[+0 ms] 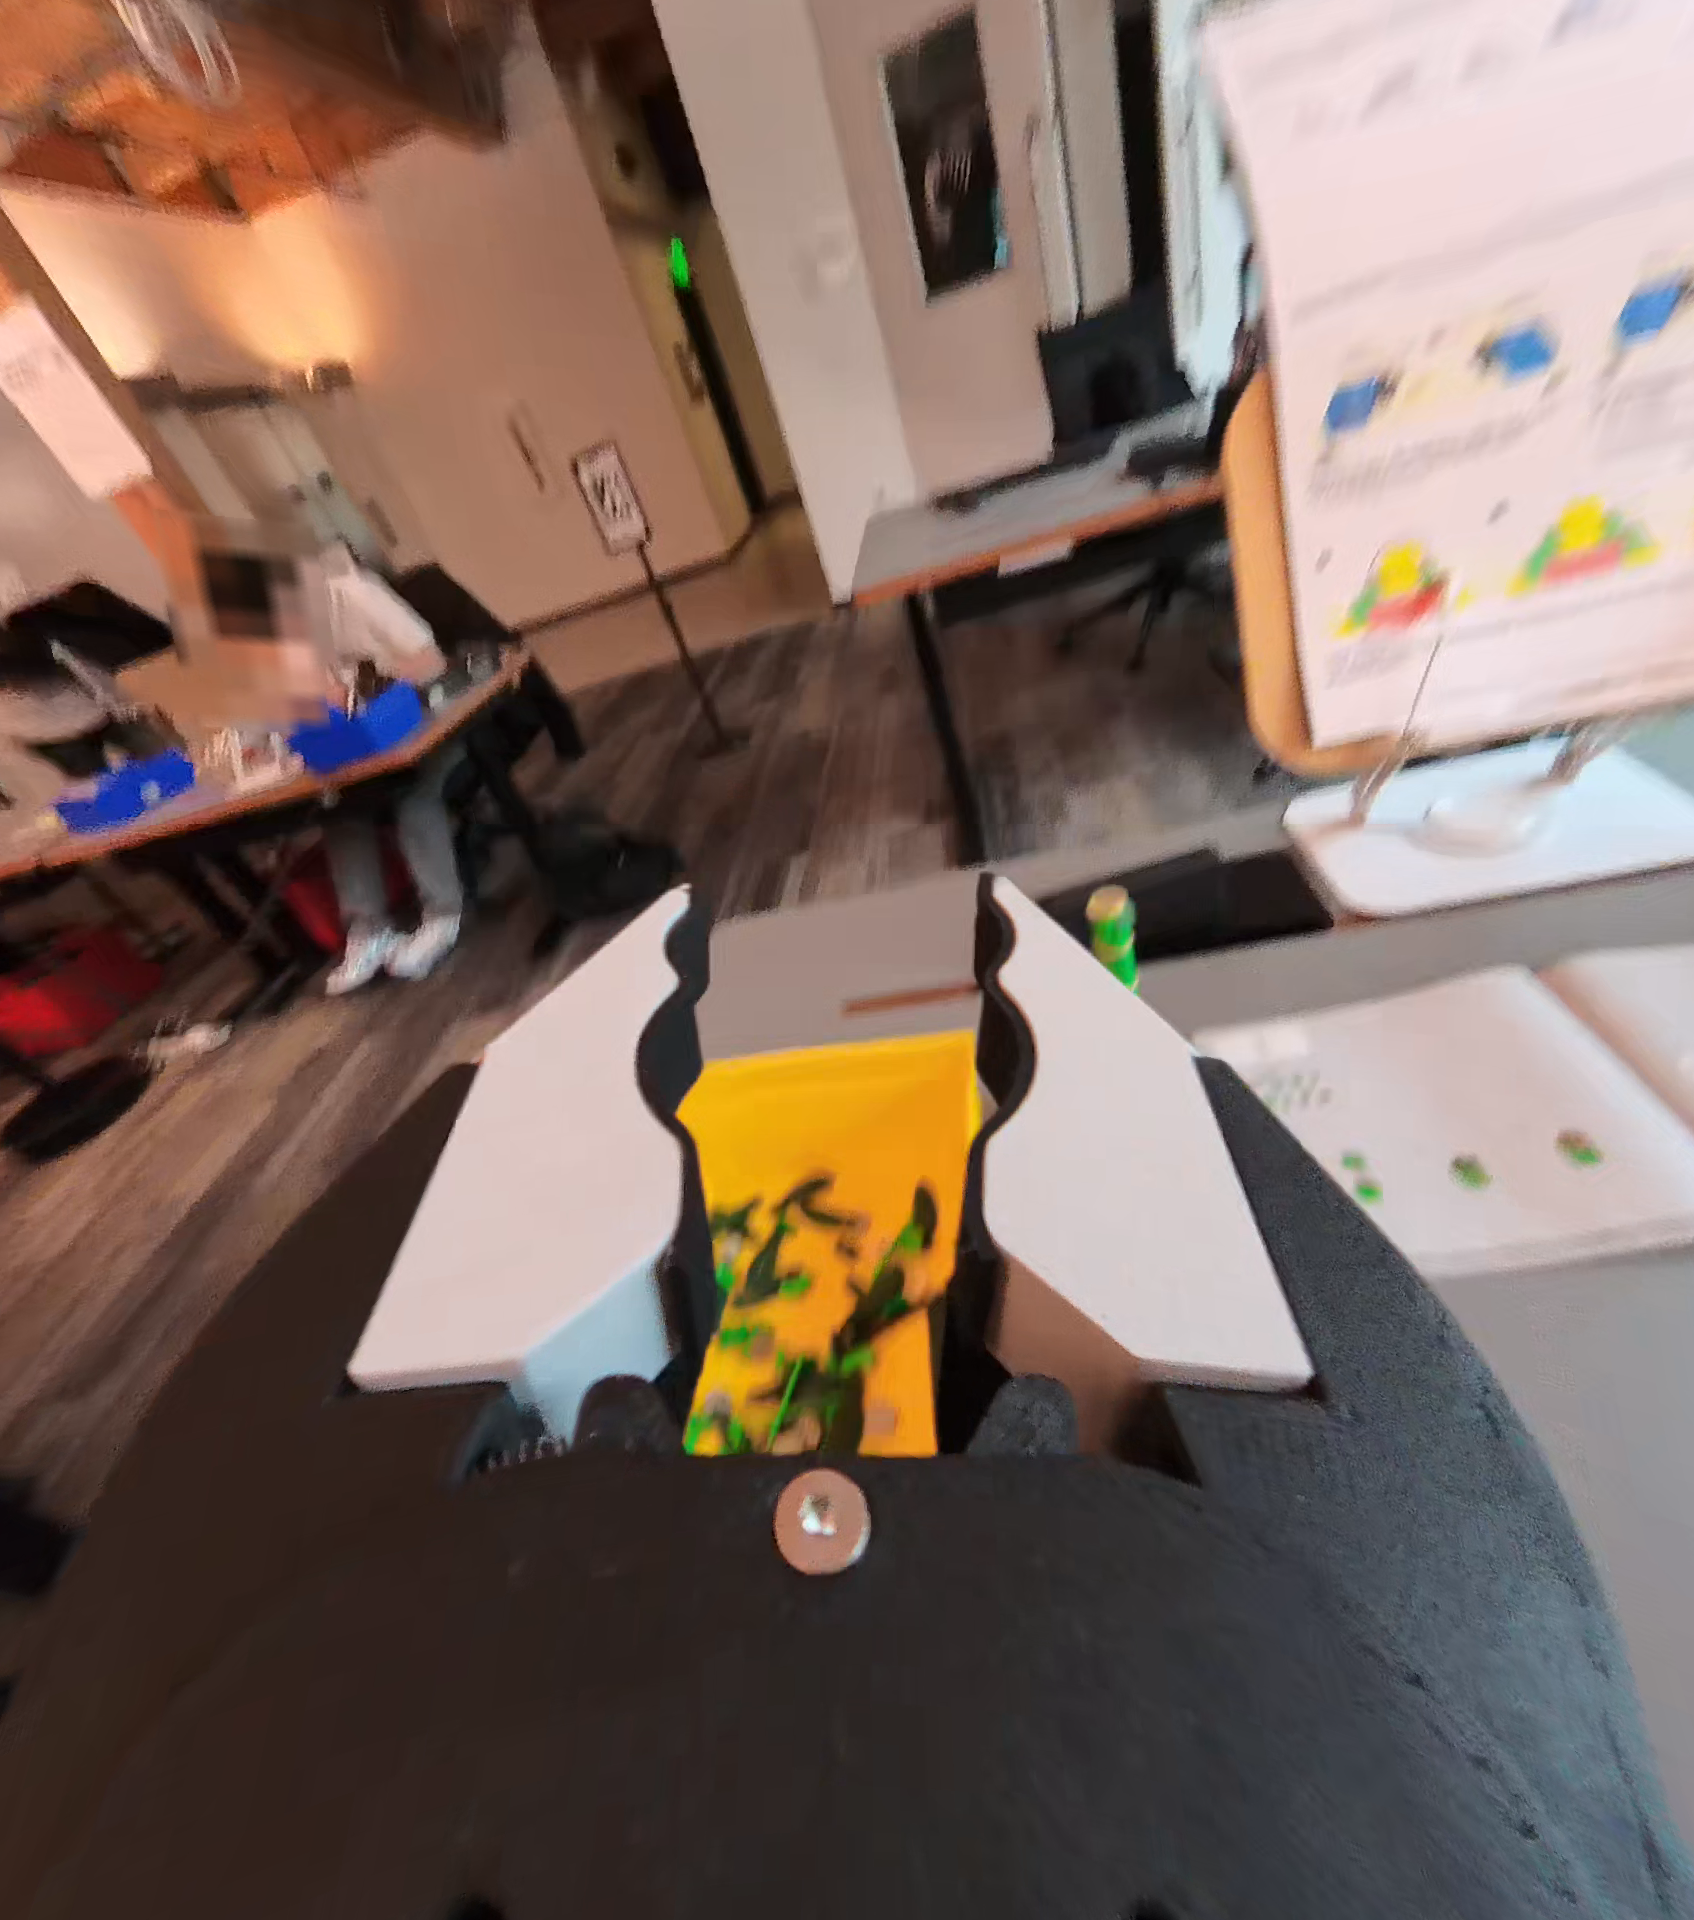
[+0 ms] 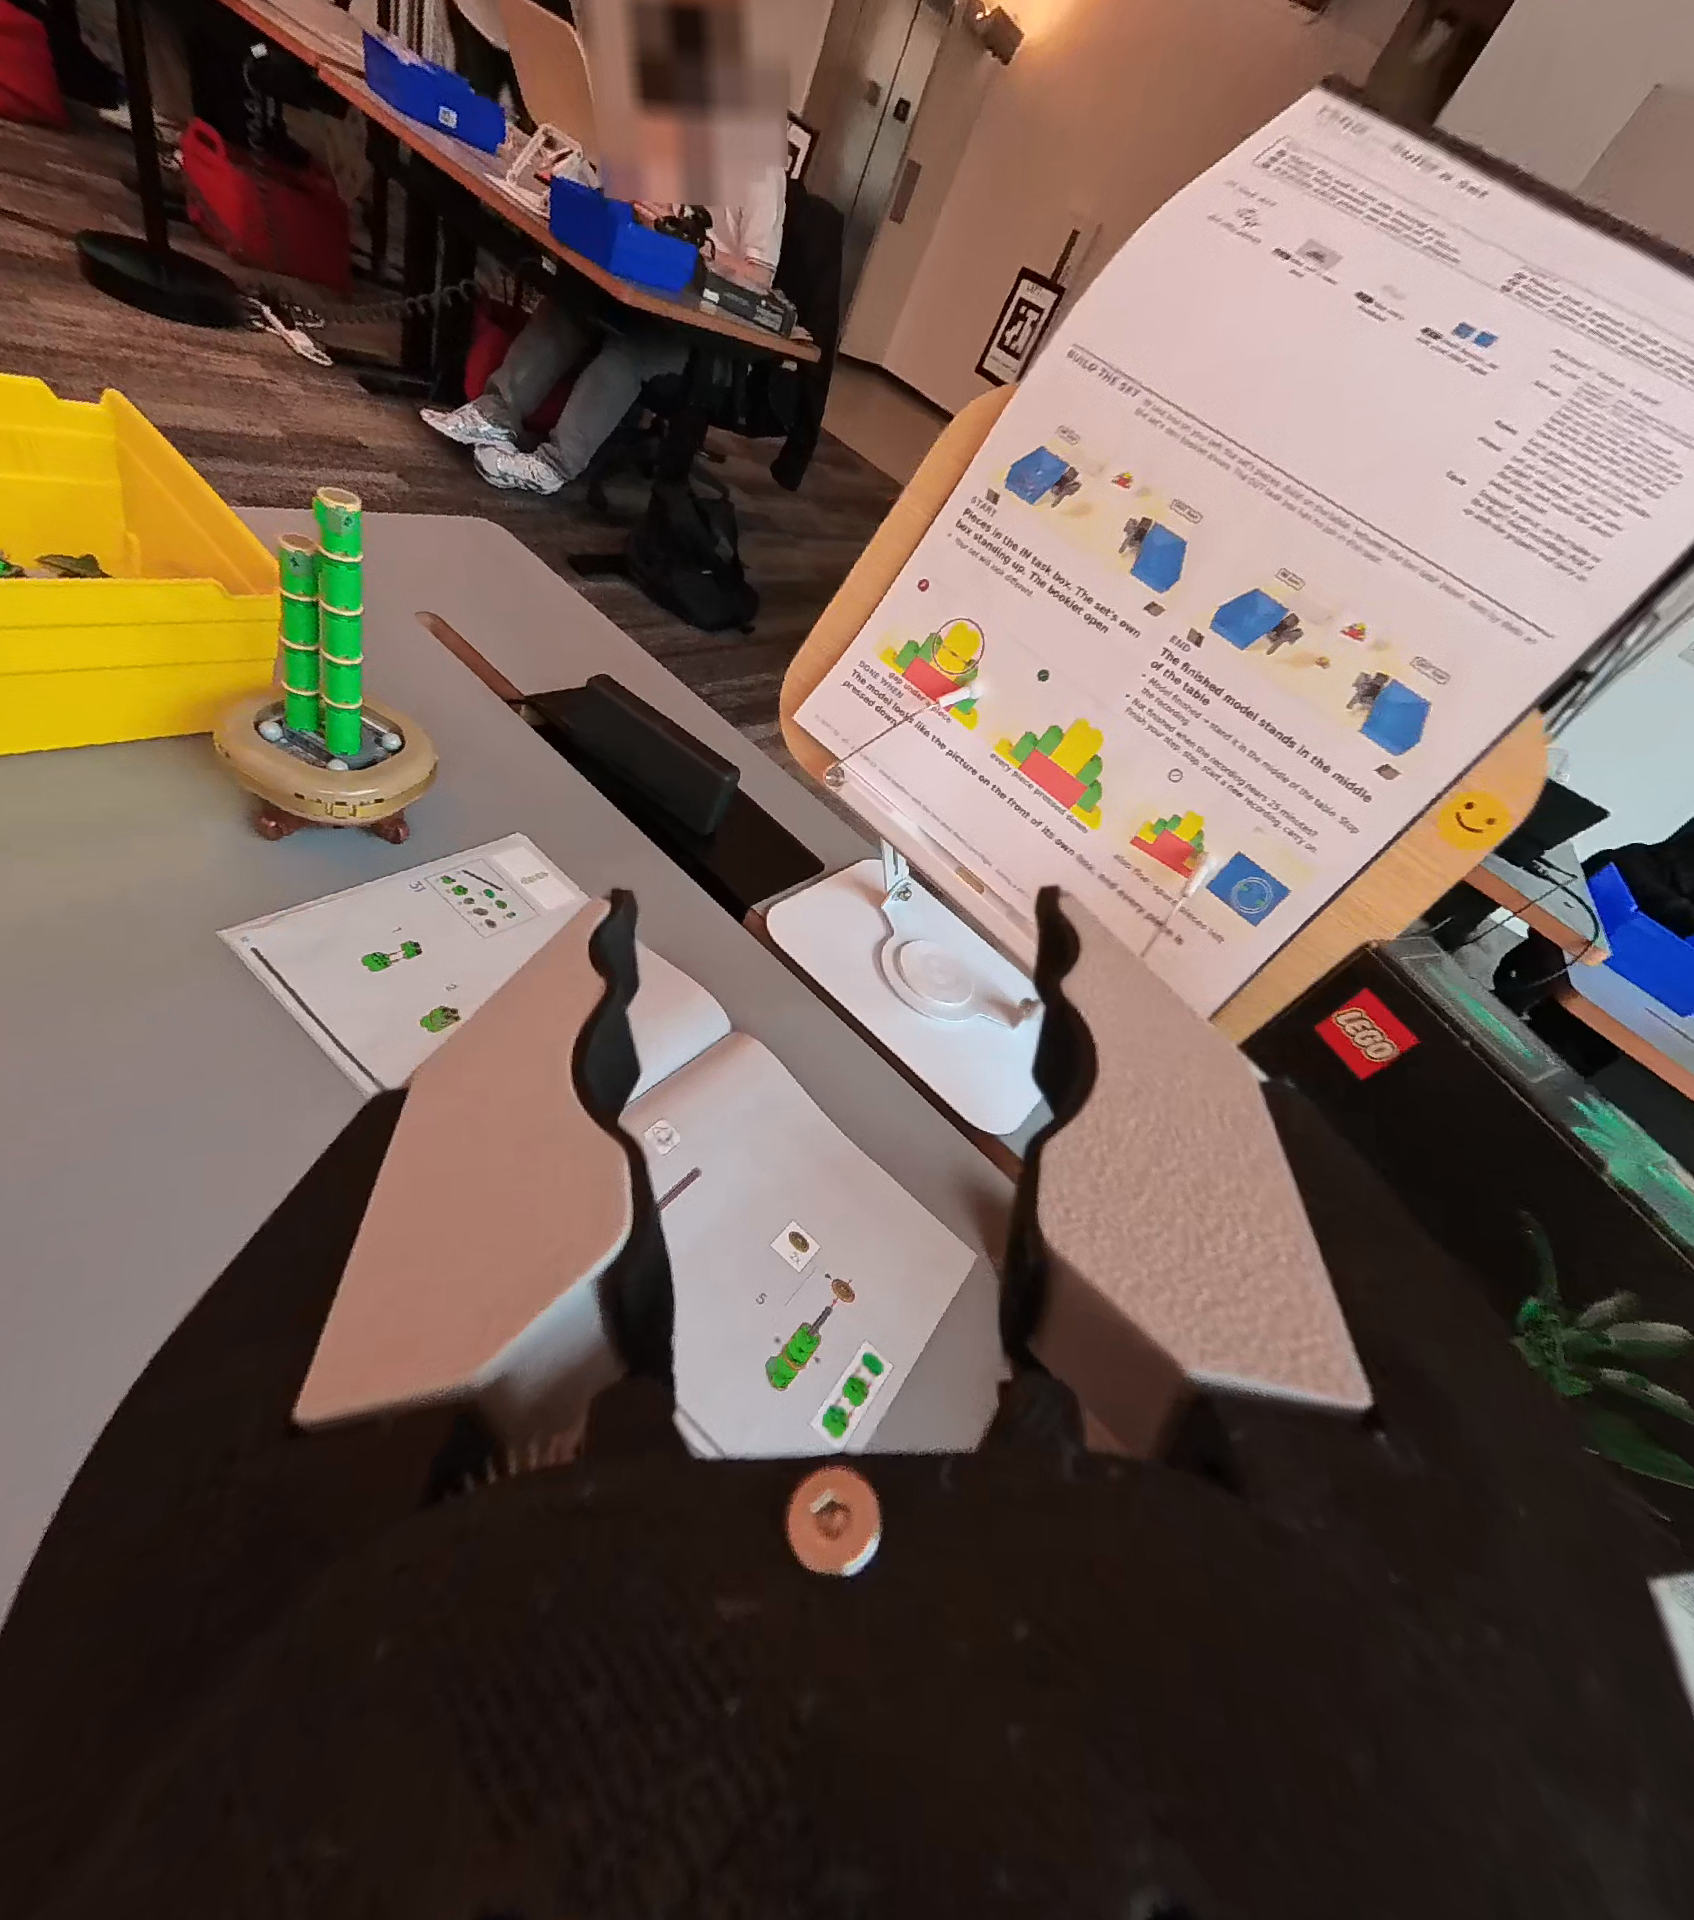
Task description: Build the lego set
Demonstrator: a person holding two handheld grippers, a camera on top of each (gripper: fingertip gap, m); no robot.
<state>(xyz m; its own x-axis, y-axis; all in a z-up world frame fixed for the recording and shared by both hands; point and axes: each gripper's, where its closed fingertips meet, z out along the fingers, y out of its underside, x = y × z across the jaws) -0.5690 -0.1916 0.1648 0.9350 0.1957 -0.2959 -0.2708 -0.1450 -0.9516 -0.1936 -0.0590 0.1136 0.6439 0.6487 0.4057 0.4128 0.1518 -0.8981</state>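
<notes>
A yellow bin (image 2: 43, 623) of loose green pieces (image 1: 822, 1278) sits on the grey table (image 2: 43, 1039), directly under the left gripper (image 1: 835, 935), whose jaws are spread and empty. The green bamboo model (image 2: 329, 665) stands at ten o'clock from the right gripper (image 2: 835, 914), also spread and empty.

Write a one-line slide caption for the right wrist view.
Open right tool hovers over the open booklet; green bamboo model stands beside the yellow bin.
</notes>
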